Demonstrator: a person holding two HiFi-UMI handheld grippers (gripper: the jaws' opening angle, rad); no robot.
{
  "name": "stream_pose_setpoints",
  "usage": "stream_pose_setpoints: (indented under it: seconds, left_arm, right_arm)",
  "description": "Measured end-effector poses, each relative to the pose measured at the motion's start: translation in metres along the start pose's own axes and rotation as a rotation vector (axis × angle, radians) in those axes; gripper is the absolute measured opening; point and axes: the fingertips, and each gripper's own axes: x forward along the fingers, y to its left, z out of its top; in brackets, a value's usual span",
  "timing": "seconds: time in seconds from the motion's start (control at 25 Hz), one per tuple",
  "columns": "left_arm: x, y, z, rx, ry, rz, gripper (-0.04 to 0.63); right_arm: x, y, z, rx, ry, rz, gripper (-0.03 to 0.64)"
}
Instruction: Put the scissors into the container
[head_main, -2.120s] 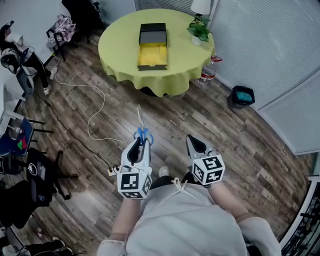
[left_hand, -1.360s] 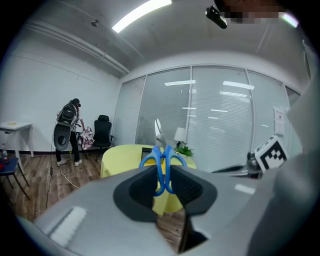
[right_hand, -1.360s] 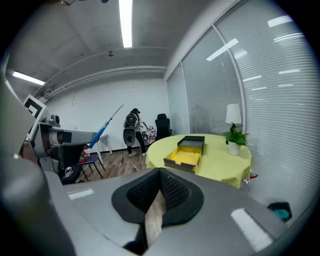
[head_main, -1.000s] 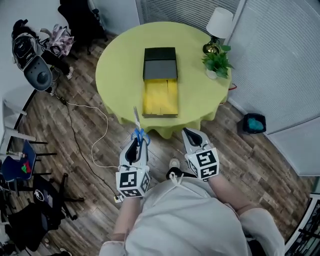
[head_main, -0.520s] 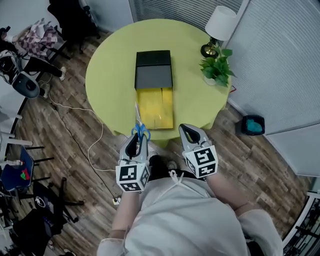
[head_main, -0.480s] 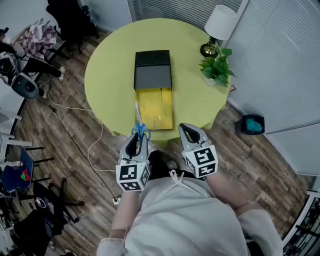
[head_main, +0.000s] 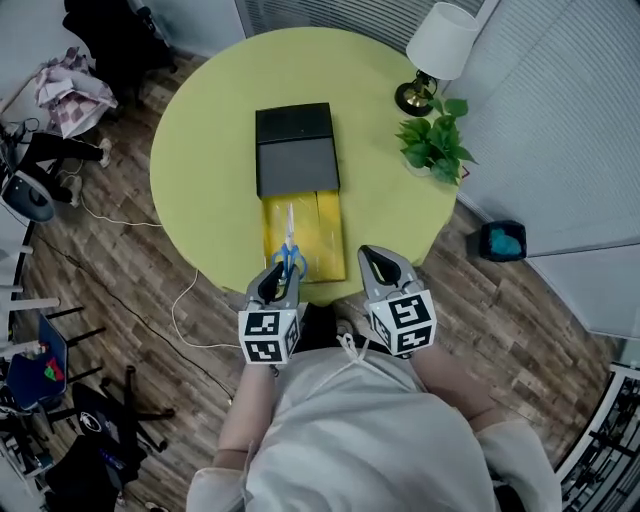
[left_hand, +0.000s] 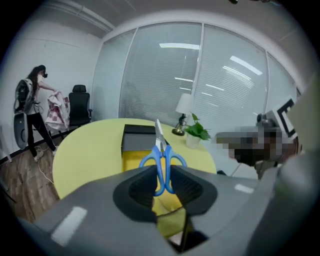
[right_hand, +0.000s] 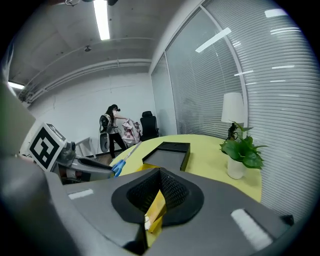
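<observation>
A: Left tool (head_main: 279, 277)?
B: Jaws closed on the blue handles of the scissors (head_main: 289, 246). Blades stick out past the tips, toward the black box (head_main: 296, 150). From the head view the scissors sit over the near half of the yellow container (head_main: 318, 230); can't tell if they touch it.

A: Right tool (head_main: 374, 262)?
B: Jaws together, nothing between them. It's just off the tabletop (head_main: 200, 150) edge, beside the container's near right corner.

A: Surface, room?
B: Round tabletop under a yellow-green cloth. Black box butts against the container's far end. White-shaded lamp (head_main: 440, 45) and potted plant (head_main: 435, 145) on the right side. Wood floor (head_main: 100, 280) with cables, dark bin (head_main: 500, 240) with teal inside by the blinds.

A: Anything only the tool views catch?
B: Left gripper view shows the handles pinched between the pads. Both show a person (left_hand: 30, 107) standing by an office chair (left_hand: 79, 105) at the far wall; the head view doesn't.
</observation>
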Motion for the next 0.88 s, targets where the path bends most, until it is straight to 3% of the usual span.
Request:
stream_pose_setpoints:
  seconds: [0.28, 0.88]
  left_arm:
    - [0.055, 0.015, -0.027, 0.075, 0.208, -0.094, 0.087]
    - [0.112, 0.027, -0.068, 0.157, 0.470, -0.143, 0.089]
  right_arm:
    - [0.041, -0.010, 0.004, 0.044, 0.036, -0.010, -0.002]
    - [0.066, -0.024, -0.012, 0.096, 0.119, -0.045, -0.002]
